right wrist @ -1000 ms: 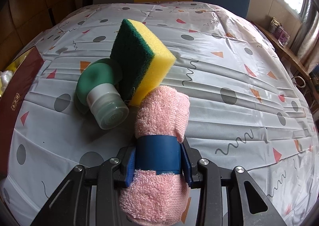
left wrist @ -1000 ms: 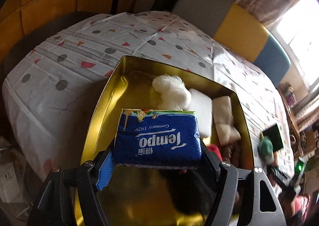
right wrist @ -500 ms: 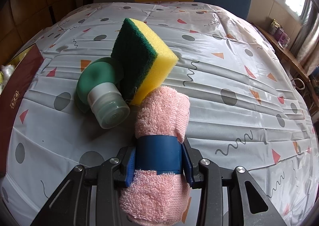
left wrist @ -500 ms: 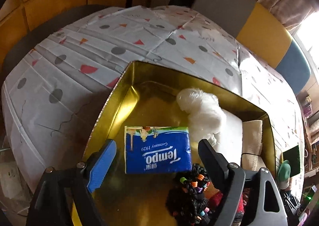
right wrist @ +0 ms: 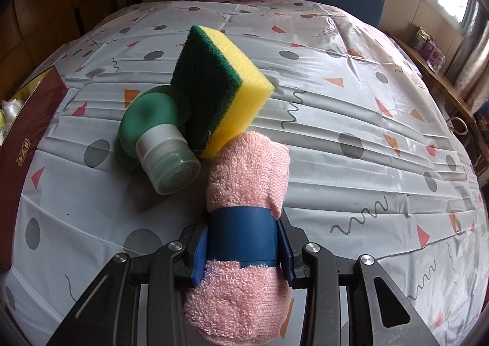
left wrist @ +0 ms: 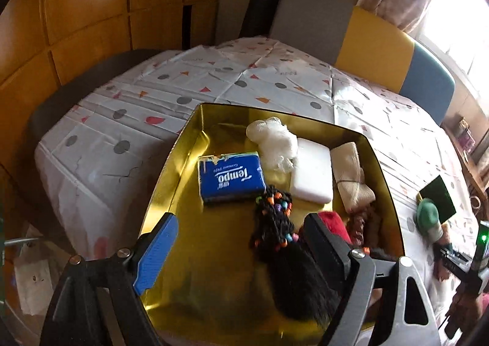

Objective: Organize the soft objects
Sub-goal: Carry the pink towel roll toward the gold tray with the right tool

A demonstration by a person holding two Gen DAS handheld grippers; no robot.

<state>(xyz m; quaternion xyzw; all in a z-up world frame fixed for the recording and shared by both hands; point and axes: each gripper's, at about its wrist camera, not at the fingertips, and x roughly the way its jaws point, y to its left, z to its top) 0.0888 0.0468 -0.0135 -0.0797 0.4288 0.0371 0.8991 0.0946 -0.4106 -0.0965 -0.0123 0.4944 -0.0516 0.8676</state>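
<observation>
Since the earlier frame, you let the blue tissue pack (left wrist: 230, 176) go and drew the left tongs (left wrist: 235, 242) back from it; their jaws stood wide with nothing between them, hanging over the near part of the gold box (left wrist: 385, 181). Your right tongs (right wrist: 243, 243) had not shifted and were clamped narrow on the blue band of the rolled pink towel (right wrist: 244, 193), which lay on the tablecloth (right wrist: 351, 120) near its front edge.

The tissue pack rested flat on the box floor toward the left wall. Beside it sat a white fluffy bundle (left wrist: 276, 144) by the far wall, then a white pad (left wrist: 311, 175) and a beige folded cloth (left wrist: 351, 178) against the right wall. A black tassel with coloured beads (left wrist: 279, 223) lay toward the near edge, with something red (left wrist: 331, 220) partly hidden behind your right finger.

So, as far as the views showed, most of the soft things were already in the box. Left outside were the towel you held, the yellow and green sponge (right wrist: 221, 86) propped on edge just beyond it, and a green bottle with a grey cap (right wrist: 156, 138) lying on its side against the sponge. The bottle may not belong with the soft things; that was a judgement for you. The towel looked like the next one to go in, and the bare gold floor near the left wall had room for it.
</observation>
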